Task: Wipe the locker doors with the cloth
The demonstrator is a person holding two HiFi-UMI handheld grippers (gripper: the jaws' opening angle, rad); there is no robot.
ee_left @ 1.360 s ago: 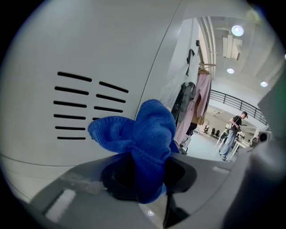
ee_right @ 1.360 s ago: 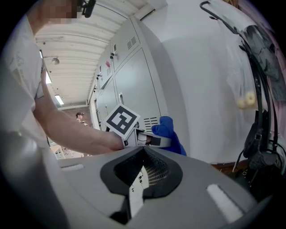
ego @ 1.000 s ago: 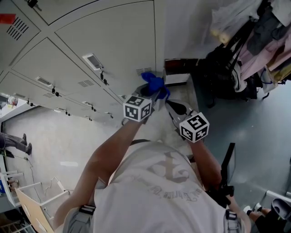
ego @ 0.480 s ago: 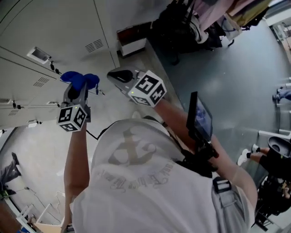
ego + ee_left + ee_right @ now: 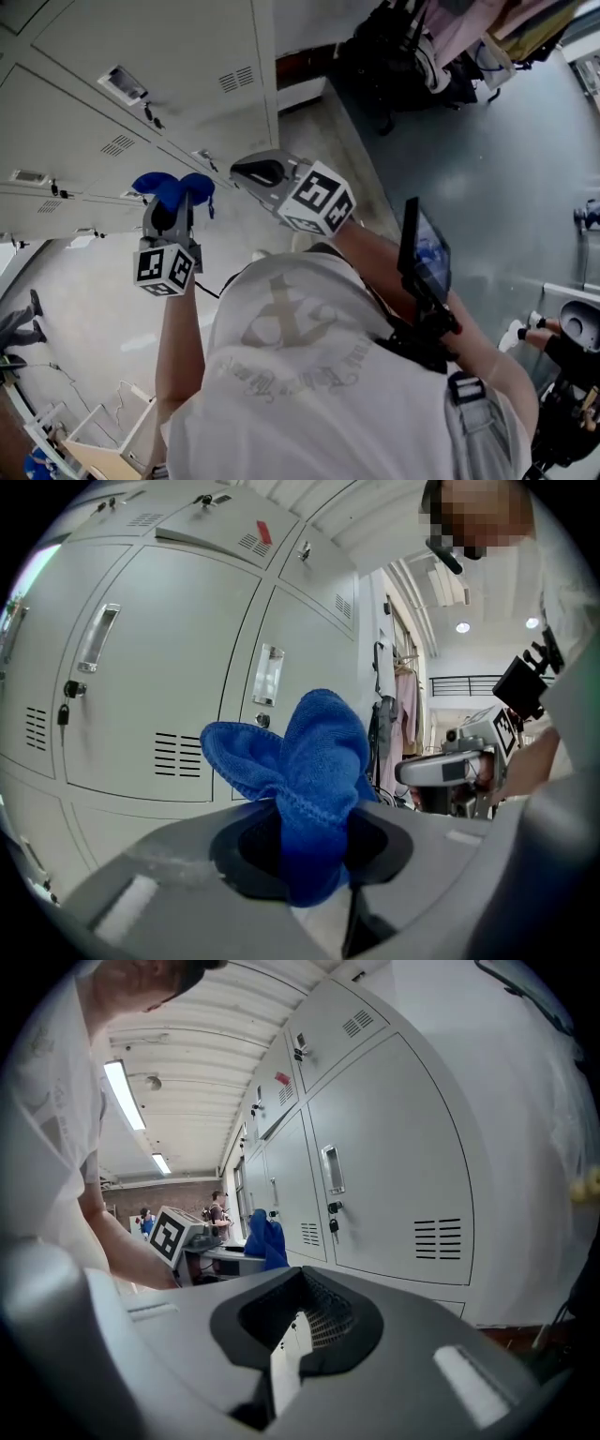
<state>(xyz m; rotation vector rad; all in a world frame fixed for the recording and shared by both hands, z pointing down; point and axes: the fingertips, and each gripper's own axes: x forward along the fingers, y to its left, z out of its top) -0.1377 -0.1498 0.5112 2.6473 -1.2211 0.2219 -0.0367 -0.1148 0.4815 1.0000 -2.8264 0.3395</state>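
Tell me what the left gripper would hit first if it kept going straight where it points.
Most likely a grey locker door, and the blue cloth sticking out of the left gripper would touch it first. The gap is hard to judge.

Bright, even light from ceiling tubes (image 5: 122, 1093); fisheye warp and black corners on gripper views; close foreground soft.

Hung clothes (image 5: 441, 42), grey floor (image 5: 525, 169), tablet (image 5: 424, 255)
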